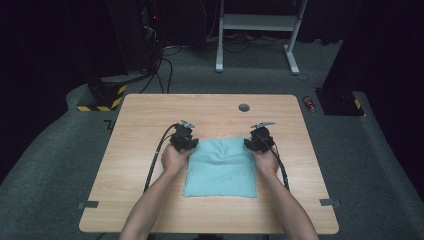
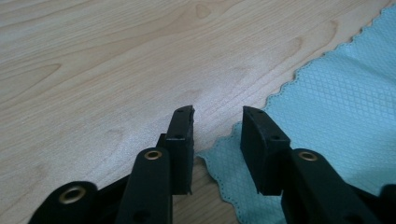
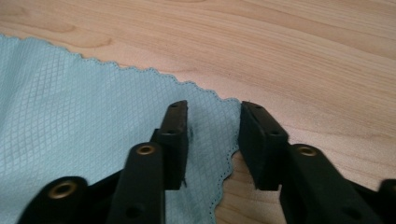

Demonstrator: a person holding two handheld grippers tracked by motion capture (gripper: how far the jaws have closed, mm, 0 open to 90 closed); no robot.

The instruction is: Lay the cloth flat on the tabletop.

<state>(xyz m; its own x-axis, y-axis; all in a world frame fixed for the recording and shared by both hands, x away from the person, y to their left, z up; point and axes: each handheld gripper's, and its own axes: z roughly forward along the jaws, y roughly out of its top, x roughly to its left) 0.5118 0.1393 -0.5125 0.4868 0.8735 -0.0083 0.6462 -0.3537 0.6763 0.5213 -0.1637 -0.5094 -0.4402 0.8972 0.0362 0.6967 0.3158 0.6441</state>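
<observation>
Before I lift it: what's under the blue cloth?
The cloth lies on the bare wooden table; wood shows all around its edges. A slight bulge near its far edge; whatever is beneath is covered and cannot be seen.

Counts: one desk (image 1: 150,120), wooden top, with one round grommet hole (image 1: 244,107). One light blue cloth (image 1: 222,170) lay on it. Two tools were in frame: left tool (image 1: 186,143) and right tool (image 1: 257,142), each with two black jaws and one trailing cable. Two tape strips sat at the desk's near edge: one left (image 1: 88,204), one right (image 1: 329,202). One red item (image 1: 310,103) lay on the floor.
</observation>
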